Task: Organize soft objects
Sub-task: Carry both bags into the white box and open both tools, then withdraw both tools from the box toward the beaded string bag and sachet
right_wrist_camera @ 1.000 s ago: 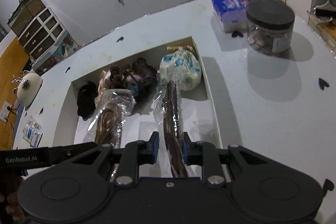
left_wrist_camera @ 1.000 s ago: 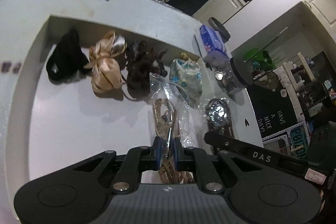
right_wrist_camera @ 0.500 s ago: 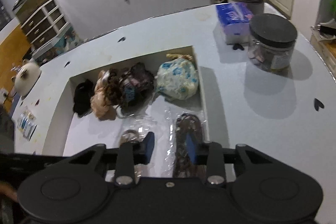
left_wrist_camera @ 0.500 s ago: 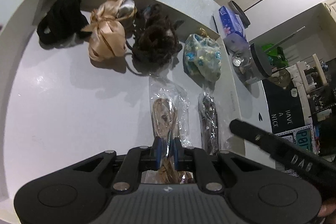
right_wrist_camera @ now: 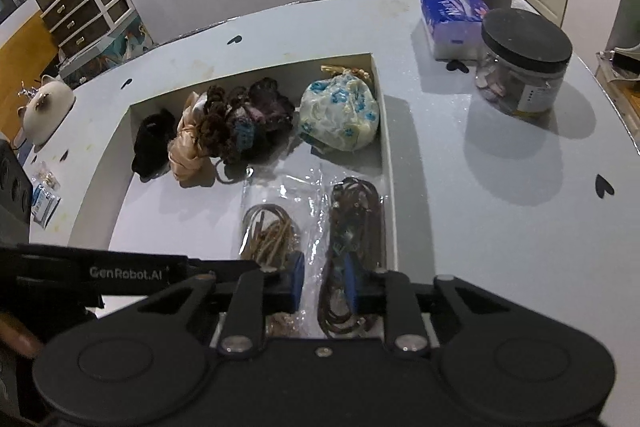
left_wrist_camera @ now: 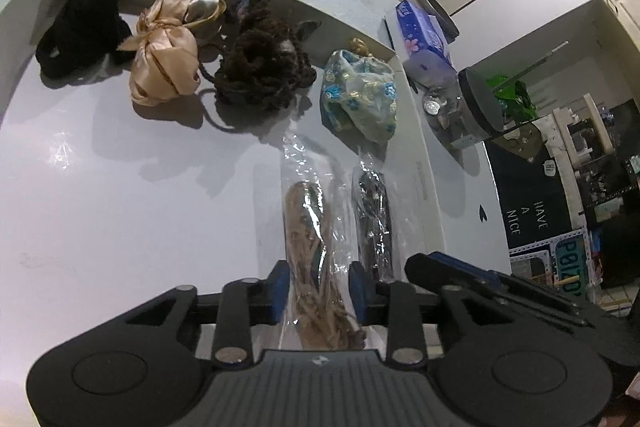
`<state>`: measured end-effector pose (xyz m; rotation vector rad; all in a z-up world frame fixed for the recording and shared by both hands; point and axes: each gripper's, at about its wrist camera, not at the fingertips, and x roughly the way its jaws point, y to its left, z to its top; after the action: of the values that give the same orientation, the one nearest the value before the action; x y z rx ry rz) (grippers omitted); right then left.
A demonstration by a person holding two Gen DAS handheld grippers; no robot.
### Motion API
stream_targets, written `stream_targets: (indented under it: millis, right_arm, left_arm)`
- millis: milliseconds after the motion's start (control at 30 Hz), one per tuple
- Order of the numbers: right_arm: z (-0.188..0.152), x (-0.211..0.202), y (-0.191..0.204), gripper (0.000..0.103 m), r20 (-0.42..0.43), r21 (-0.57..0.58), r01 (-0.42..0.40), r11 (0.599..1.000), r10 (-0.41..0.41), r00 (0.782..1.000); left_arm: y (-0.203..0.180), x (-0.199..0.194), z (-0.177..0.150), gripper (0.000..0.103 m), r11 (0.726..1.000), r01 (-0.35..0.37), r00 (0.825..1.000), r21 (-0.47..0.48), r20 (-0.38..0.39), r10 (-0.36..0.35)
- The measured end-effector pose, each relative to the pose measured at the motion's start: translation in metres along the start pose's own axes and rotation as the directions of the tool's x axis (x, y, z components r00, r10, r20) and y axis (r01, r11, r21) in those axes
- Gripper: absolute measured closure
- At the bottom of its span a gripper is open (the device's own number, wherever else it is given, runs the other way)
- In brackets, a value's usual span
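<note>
Looks pretty much wrapped up to me: the shallow white tray (right_wrist_camera: 386, 147) already has a row along its far wall, with a black fuzzy scrunchie (left_wrist_camera: 80, 31), a peach satin bow (left_wrist_camera: 166, 55), a dark brown knitted scrunchie pile (left_wrist_camera: 260, 71) and a blue-flowered fabric pouch (left_wrist_camera: 358, 95). In front of those, side by side, lie a clear bag of tan cord (left_wrist_camera: 310, 227) and a clear bag of dark brown cord (right_wrist_camera: 352, 223). The left gripper (left_wrist_camera: 319, 293) has its jaws apart around the tan bag, not pinching it, and the right gripper (right_wrist_camera: 322, 281) is spread over the dark one too. Nothing soft seems left outside. A black-lidded clear jar (right_wrist_camera: 522, 67) and a blue tissue pack (right_wrist_camera: 450, 15) sit well off to the right, not in the way.
</note>
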<state>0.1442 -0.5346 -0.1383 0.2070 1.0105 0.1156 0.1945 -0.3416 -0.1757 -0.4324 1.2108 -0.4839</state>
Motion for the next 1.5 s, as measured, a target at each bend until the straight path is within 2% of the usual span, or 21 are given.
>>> stream_targets:
  millis: [200,333,500,533,633,767,967,1100,1167,1267,1500]
  right_arm:
    - [-0.002,-0.016,0.001,0.080,0.032,-0.011,0.003,1.000,-0.003,0.999]
    - [-0.005,-0.030,0.002,0.079,0.069,-0.020,0.017,1.000,-0.016,0.997]
    - [-0.012,-0.046,0.004,0.069,0.119,-0.041,0.050,0.998,-0.045,0.992]
    - [-0.014,-0.049,0.005,0.067,0.127,-0.047,0.054,0.997,-0.048,0.991]
    - [-0.021,-0.056,0.006,0.056,0.144,-0.057,0.069,0.996,-0.060,0.988]
    - [-0.031,-0.063,0.009,0.045,0.161,-0.055,0.081,0.995,-0.071,0.984]
    - [-0.042,-0.072,0.013,0.025,0.204,-0.043,0.113,0.993,-0.102,0.974]
    - [-0.047,-0.076,0.015,0.016,0.224,-0.026,0.133,0.991,-0.124,0.967]
    - [-0.050,-0.078,0.016,0.006,0.236,-0.018,0.141,0.990,-0.133,0.963]
    - [-0.053,-0.080,0.019,0.000,0.257,-0.018,0.162,0.987,-0.152,0.954]
    - [-0.054,-0.081,0.024,0.000,0.272,-0.009,0.176,0.984,-0.167,0.948]
  left_arm:
    - [-0.009,-0.015,-0.002,0.059,0.997,-0.043,0.998,0.071,0.039,0.041]
    - [-0.017,-0.028,-0.006,0.049,0.988,-0.084,0.994,0.129,0.076,0.075]
    - [-0.024,-0.045,-0.013,0.034,0.973,-0.131,0.987,0.188,0.120,0.110]
    - [-0.025,-0.048,-0.015,0.028,0.970,-0.139,0.985,0.198,0.128,0.115]
    - [-0.028,-0.057,-0.020,0.019,0.959,-0.171,0.978,0.227,0.155,0.138]
    - [-0.027,-0.068,-0.028,0.001,0.949,-0.193,0.973,0.248,0.176,0.152]
    - [-0.021,-0.084,-0.038,0.000,0.945,-0.211,0.963,0.249,0.216,0.158]
    - [-0.017,-0.094,-0.043,0.000,0.940,-0.238,0.953,0.246,0.246,0.177]
    - [-0.015,-0.099,-0.046,0.000,0.939,-0.249,0.949,0.239,0.255,0.186]
    - [-0.010,-0.105,-0.048,0.000,0.938,-0.258,0.944,0.231,0.267,0.194]
    - [-0.005,-0.118,-0.052,0.000,0.923,-0.289,0.929,0.255,0.308,0.206]
